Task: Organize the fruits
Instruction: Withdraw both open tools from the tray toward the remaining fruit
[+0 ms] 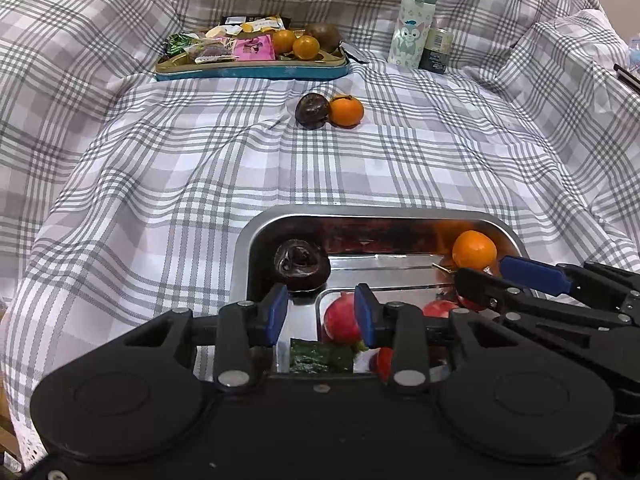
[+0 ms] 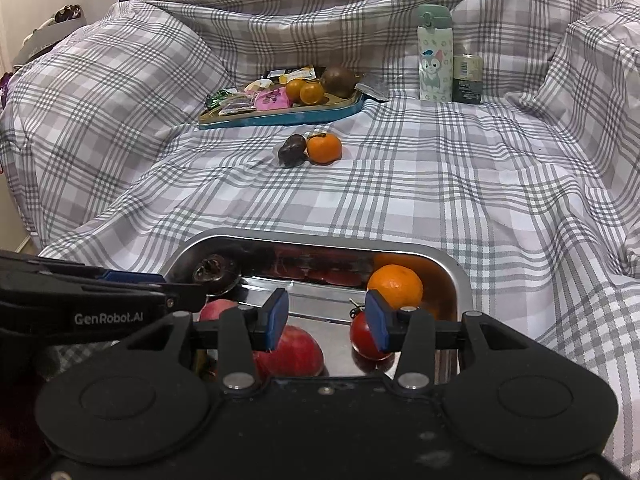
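A steel tray [image 1: 360,212] [image 2: 320,236] lies on the checked cloth right under both grippers. In it are a dark wrinkled fruit [image 1: 302,264] [image 2: 216,274], an orange [image 1: 474,250] [image 2: 396,286], red apples [image 1: 340,322] [image 2: 296,350] and a small red fruit [image 2: 364,340]. My left gripper [image 1: 320,316] hovers open over the tray's left part, nothing between its blue pads. My right gripper [image 2: 327,322] hovers open over the right part, just as empty. Farther off on the cloth a dark fruit [image 1: 312,110] [image 2: 292,150] touches an orange [image 1: 346,111] [image 2: 325,148].
At the back a blue tray [image 1: 252,72] [image 2: 280,118] holds snack packets, two oranges [image 1: 306,46] and a brown fruit [image 1: 324,36]. A pale bottle [image 1: 412,24] [image 2: 434,52] and a small jar [image 1: 438,50] stand to its right. Raised folds of cloth ring the area.
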The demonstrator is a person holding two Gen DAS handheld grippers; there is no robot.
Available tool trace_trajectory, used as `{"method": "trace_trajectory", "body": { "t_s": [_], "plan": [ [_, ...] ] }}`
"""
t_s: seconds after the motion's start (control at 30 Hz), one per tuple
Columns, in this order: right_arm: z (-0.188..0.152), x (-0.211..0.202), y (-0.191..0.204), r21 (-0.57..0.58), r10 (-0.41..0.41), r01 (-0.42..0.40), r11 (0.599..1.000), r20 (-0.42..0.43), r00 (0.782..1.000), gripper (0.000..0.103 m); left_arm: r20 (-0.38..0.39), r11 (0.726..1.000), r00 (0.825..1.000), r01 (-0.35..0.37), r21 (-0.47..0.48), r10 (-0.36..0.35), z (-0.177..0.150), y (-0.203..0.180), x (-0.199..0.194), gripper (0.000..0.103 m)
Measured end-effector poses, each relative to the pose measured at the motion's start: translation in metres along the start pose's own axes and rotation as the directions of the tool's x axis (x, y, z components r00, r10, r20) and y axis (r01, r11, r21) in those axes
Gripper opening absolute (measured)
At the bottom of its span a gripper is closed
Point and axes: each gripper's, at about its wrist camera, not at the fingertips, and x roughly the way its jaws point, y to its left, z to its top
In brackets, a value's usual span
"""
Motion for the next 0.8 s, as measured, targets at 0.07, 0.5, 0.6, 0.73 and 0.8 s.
{"method": "trace_trajectory", "body": {
  "t_s": [0.07,0.5,0.6,0.73,0.8],
  "plan": [
    [0.000,0.000,0.000,-0.003,-0.003,0.003,1.000,0.001,1.000,0.046,0.004,1.000,1.000,-0.005,0.004,0.005,0.002,0.001,-0.001,0.046],
    [0.029,0.007,-0.006,-0.035,-0.038,0.039,0.999,0.055,0.998,0.046,-0.010,0.996,0.997,-0.083,0.014,0.083,0.039,0.013,0.013,0.046],
    [0.040,0.013,-0.010,-0.036,-0.045,0.047,0.998,0.064,0.997,0.046,-0.006,0.995,0.995,-0.103,0.017,0.103,0.050,0.015,0.018,0.046],
    [0.056,0.022,-0.013,-0.045,-0.057,0.061,0.997,0.079,0.995,0.046,0.006,0.992,0.992,-0.124,0.032,0.124,0.065,0.017,0.025,0.046],
    [0.065,0.028,-0.016,-0.047,-0.061,0.065,0.997,0.087,0.994,0.046,0.011,0.992,0.992,-0.124,0.033,0.124,0.072,0.018,0.028,0.046]
  ]
}}
